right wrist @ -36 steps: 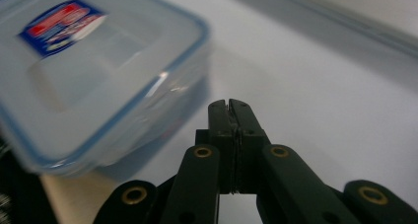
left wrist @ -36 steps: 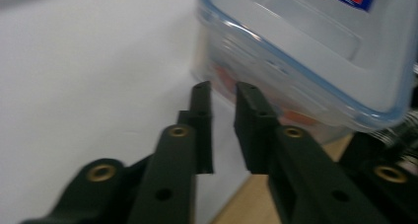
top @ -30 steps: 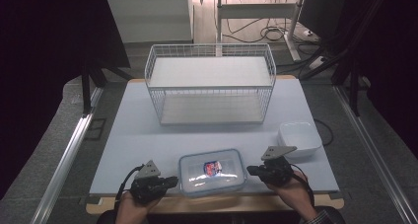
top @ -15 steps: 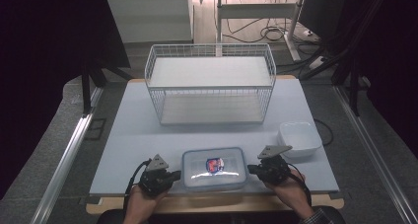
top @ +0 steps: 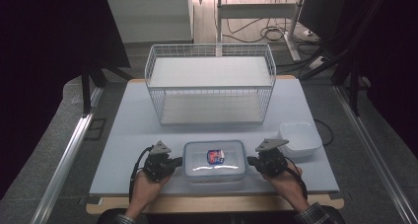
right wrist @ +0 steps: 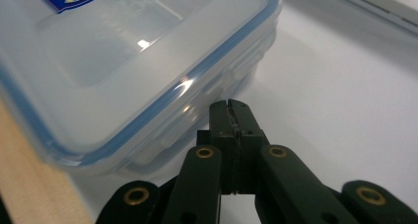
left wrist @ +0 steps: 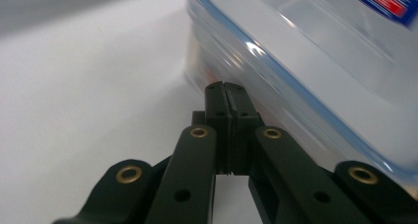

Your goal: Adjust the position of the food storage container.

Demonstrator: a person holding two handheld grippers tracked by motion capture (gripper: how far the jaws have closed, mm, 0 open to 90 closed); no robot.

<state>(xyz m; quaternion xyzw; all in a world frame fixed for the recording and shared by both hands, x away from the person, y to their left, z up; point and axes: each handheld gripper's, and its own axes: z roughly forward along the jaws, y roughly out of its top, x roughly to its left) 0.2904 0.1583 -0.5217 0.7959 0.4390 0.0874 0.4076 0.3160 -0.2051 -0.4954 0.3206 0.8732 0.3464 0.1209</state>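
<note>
While both fingers sit pressed shut, holding nothing:
Box: plastic box (top: 215,160) with blue-edged lid, on tabletop (top: 128,125) near front edge
Left gripper (top: 172,162): tips pushed against box's left end
Right gripper (top: 252,161): tips against box's right end
Danger: uneven push, box spins or slides off the front
Behind: wire basket (top: 211,83), well apart

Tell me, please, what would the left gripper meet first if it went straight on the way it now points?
Most likely the clear lidded box. The left gripper, jaws shut, points at the box's short side under the blue-edged lid, with its tips right at the wall. Whether they already touch it I cannot tell.
</note>
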